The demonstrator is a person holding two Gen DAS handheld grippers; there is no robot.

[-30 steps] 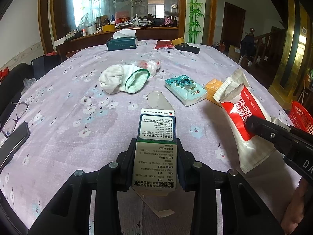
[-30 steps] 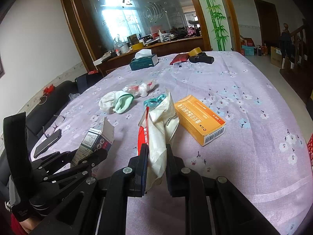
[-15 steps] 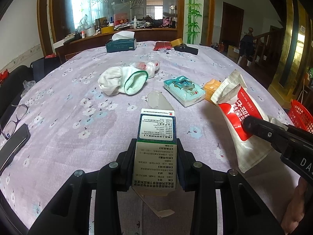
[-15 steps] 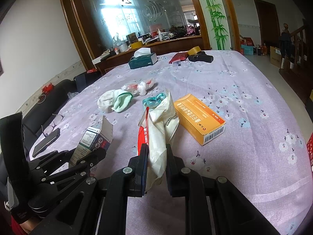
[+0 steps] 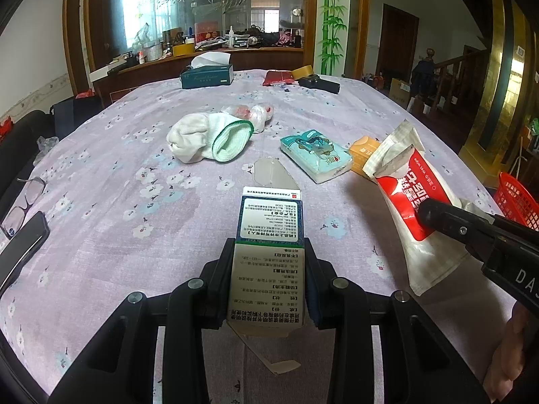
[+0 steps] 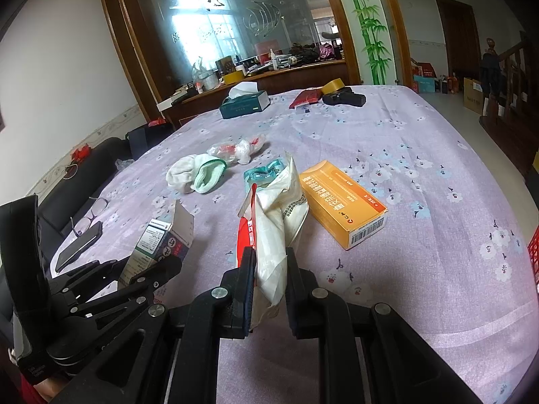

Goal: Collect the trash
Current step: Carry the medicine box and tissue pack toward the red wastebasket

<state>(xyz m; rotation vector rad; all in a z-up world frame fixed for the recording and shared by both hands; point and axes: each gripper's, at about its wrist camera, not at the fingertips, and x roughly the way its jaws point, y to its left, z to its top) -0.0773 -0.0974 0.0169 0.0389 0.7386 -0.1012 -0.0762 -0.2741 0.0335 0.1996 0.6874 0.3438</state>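
My left gripper [image 5: 268, 252] is shut on an opened green and white medicine box [image 5: 269, 245], held above the table; both also show in the right wrist view, gripper [image 6: 158, 266] and box [image 6: 161, 239]. My right gripper [image 6: 268, 262] is shut on a crumpled red and white wet-wipe packet [image 6: 276, 215], seen in the left wrist view too [image 5: 404, 202]. On the cloth lie an orange box [image 6: 343, 205], a teal tissue pack [image 5: 315, 155], a white sock bundle [image 5: 209, 138] and a crumpled clear wrapper [image 5: 251, 114].
The table has a purple flowered cloth [image 5: 134, 168]. Glasses [image 5: 23, 202] and a phone [image 5: 23, 245] lie at the left edge. A tissue box [image 5: 207, 74], tape roll [image 5: 301, 72] and black item [image 5: 320, 84] sit at the far end. A red basket [image 5: 518, 202] stands at the right.
Both grippers keep their hold. The view has drawn slightly nearer and higher over the table; the objects on the cloth have not moved.
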